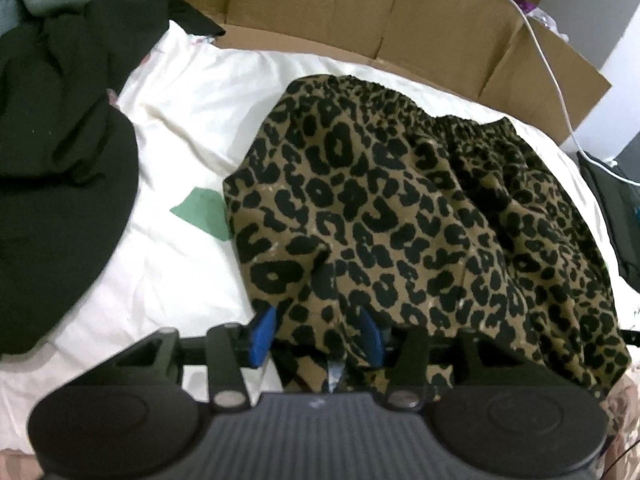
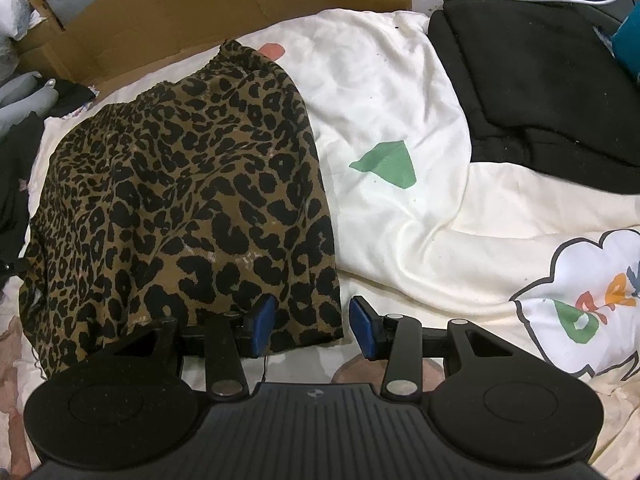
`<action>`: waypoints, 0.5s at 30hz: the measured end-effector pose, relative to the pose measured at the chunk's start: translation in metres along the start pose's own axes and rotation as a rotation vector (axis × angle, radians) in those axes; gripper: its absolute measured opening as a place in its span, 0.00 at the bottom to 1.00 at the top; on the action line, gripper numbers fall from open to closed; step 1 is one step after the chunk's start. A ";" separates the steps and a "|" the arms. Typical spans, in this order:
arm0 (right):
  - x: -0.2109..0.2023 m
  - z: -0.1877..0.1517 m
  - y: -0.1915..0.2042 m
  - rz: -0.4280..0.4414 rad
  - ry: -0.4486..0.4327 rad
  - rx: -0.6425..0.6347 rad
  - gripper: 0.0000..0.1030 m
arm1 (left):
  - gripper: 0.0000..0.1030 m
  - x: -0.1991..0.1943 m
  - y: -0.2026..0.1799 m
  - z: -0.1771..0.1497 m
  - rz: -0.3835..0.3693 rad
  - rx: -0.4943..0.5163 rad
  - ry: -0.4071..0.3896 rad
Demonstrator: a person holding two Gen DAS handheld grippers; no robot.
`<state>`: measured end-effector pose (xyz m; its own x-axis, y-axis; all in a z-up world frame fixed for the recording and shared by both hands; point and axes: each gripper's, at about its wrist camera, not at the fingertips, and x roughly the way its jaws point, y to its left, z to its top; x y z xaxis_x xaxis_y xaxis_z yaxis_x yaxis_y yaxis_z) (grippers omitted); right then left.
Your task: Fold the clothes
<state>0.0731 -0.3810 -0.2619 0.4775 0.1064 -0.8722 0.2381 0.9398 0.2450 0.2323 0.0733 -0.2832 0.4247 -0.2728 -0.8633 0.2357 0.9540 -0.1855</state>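
Both claws stand partly open: our left gripper [image 1: 316, 334] straddles the leopard-print garment's [image 1: 400, 220] near hem, seemingly unpinched. Our right gripper [image 2: 312, 326] brackets its corner on the cream bedspread [image 2: 400, 100].

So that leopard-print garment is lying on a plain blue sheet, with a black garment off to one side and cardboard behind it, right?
Not quite: the sheet is cream-white with a green patch, not plain blue. The right wrist view shows it clearly. The rest holds: the leopard-print garment lies on it, a black garment sits to one side, and cardboard stands behind.
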 end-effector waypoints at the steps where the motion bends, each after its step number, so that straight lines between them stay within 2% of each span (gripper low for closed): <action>1: 0.001 0.000 0.000 0.002 -0.001 0.004 0.47 | 0.41 -0.001 -0.001 0.000 -0.002 0.000 -0.003; 5: 0.010 0.001 0.003 -0.022 0.010 -0.004 0.47 | 0.21 -0.002 -0.004 -0.003 0.004 0.027 0.012; 7: 0.013 -0.001 0.003 -0.007 0.012 0.014 0.47 | 0.11 -0.004 -0.004 -0.003 0.013 0.031 0.022; 9: 0.016 -0.002 0.004 0.015 0.014 0.021 0.46 | 0.11 -0.009 -0.003 -0.004 0.022 0.024 0.025; 11: 0.016 -0.004 0.006 0.029 0.015 -0.007 0.40 | 0.11 -0.018 0.000 -0.005 0.016 0.021 0.017; 12: 0.015 -0.004 0.006 0.031 0.015 -0.016 0.29 | 0.11 -0.022 0.002 -0.005 0.015 0.017 0.014; 15: 0.013 -0.004 0.002 0.044 0.015 -0.015 0.17 | 0.08 -0.036 0.012 -0.006 0.031 -0.018 0.003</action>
<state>0.0764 -0.3767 -0.2743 0.4745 0.1528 -0.8669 0.2041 0.9389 0.2773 0.2146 0.0955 -0.2575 0.4291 -0.2424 -0.8701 0.2067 0.9641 -0.1666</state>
